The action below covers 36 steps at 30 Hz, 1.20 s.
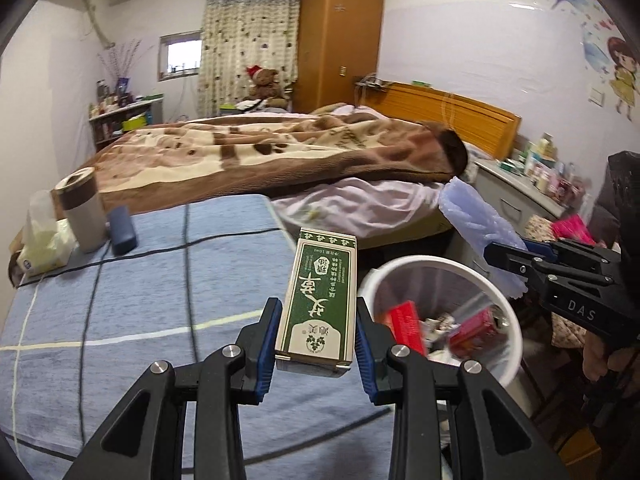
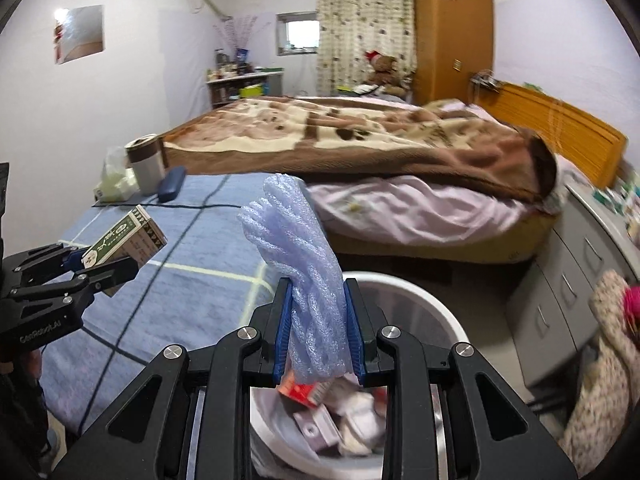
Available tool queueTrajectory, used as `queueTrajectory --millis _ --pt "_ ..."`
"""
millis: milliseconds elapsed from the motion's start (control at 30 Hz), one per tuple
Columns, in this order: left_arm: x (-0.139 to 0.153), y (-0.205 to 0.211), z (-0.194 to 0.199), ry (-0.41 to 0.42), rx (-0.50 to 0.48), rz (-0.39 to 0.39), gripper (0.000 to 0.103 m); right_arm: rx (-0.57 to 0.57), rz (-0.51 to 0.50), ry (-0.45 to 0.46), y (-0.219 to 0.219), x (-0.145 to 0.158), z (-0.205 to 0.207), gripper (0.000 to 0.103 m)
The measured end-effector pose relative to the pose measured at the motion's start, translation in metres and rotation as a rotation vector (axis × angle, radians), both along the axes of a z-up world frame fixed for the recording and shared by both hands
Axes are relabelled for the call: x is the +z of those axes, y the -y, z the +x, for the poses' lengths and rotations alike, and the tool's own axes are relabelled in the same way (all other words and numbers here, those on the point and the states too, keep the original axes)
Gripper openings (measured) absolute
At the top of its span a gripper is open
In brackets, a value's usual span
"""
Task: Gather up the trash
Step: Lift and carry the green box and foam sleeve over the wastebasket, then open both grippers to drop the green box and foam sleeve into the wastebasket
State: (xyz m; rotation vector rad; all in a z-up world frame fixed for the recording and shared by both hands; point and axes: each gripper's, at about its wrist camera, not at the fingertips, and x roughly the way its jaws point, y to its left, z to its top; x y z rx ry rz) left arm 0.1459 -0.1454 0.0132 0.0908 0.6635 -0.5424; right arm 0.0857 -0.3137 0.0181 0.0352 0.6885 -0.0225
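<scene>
My left gripper [image 1: 316,320] is shut on a green and cream carton [image 1: 320,296], held above the blue checked table near its right edge; the carton also shows in the right wrist view [image 2: 124,236]. My right gripper [image 2: 318,312] is shut on a pale blue foam wrap [image 2: 304,256], held directly above the white trash bin [image 2: 436,304]. The foam wrap also shows in the left wrist view [image 1: 476,220]. The bin [image 1: 508,312] stands on the floor right of the table and holds red boxes and crumpled paper.
A steel tumbler [image 1: 82,208], a dark blue case [image 1: 122,230] and a tissue pack [image 1: 42,240] stand at the table's far left. A bed with a brown blanket [image 1: 280,152] lies behind. A grey drawer unit [image 2: 576,264] stands right of the bin.
</scene>
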Motion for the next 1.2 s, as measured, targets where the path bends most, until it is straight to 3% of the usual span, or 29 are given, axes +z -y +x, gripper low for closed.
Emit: queueTrajectory --millis 500,867,967,1133,1200 --pt "-0.015 0.075 -0.037 -0.014 -0.147 0.022 0.035 -0.165 -0.004 -0.105 0.044 -0.027 -0.027 0.026" --pt "-0.032 0.112 -0.036 -0.042 -0.176 0.050 0.036 -0.206 0.018 -0.154 0.060 -0.043 -0.020 0.028" --pt "-0.034 0.114 -0.033 -0.048 -0.171 0.043 0.053 -0.207 0.020 -0.155 0.060 -0.045 -0.020 0.032" --pt "-0.035 0.111 -0.030 -0.046 -0.147 0.047 0.055 -0.212 0.031 -0.131 0.060 -0.043 -0.023 0.051" --pt "-0.035 0.107 -0.030 -0.041 -0.133 0.051 0.056 -0.207 0.030 -0.126 0.058 -0.043 -0.024 0.054"
